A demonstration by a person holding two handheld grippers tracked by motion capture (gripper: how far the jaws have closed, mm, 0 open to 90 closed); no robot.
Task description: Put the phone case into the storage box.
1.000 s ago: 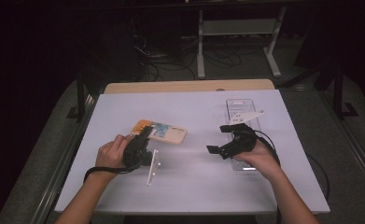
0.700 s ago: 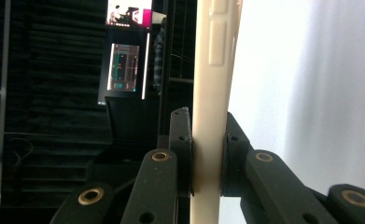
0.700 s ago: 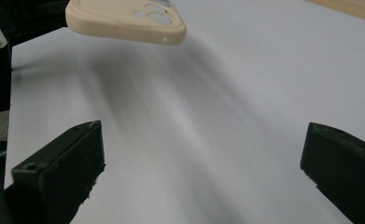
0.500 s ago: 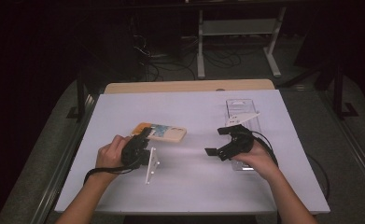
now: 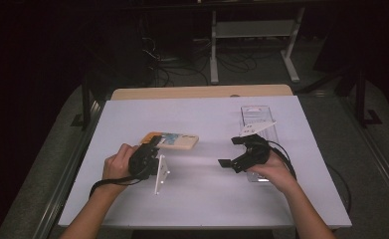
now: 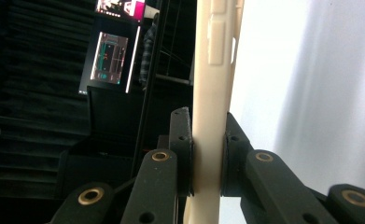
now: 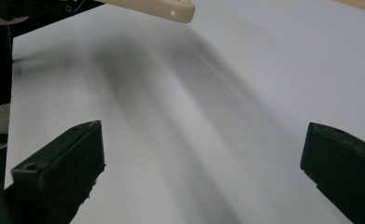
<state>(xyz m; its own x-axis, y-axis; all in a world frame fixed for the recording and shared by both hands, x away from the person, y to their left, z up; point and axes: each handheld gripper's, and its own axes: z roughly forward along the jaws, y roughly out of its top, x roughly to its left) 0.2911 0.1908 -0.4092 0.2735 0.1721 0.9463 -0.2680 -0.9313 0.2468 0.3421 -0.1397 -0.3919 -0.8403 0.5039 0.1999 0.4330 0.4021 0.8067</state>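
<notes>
Left gripper [image 5: 154, 162] clamped on the cream plate [image 5: 160, 174], now raised on edge near the table's [image 5: 132, 114] near-left part; right gripper [image 5: 232, 152] jaws apart. Clear tray [image 5: 257, 115] at far-right; contents unclear.

The high view looks forward and down on the whole white bench [image 5: 202, 209]. Each tool view sits close, low over it; both share the cream panel [image 6: 213, 93].

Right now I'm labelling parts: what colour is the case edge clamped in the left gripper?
Cream, seen best in the left gripper view: case edge.
</notes>
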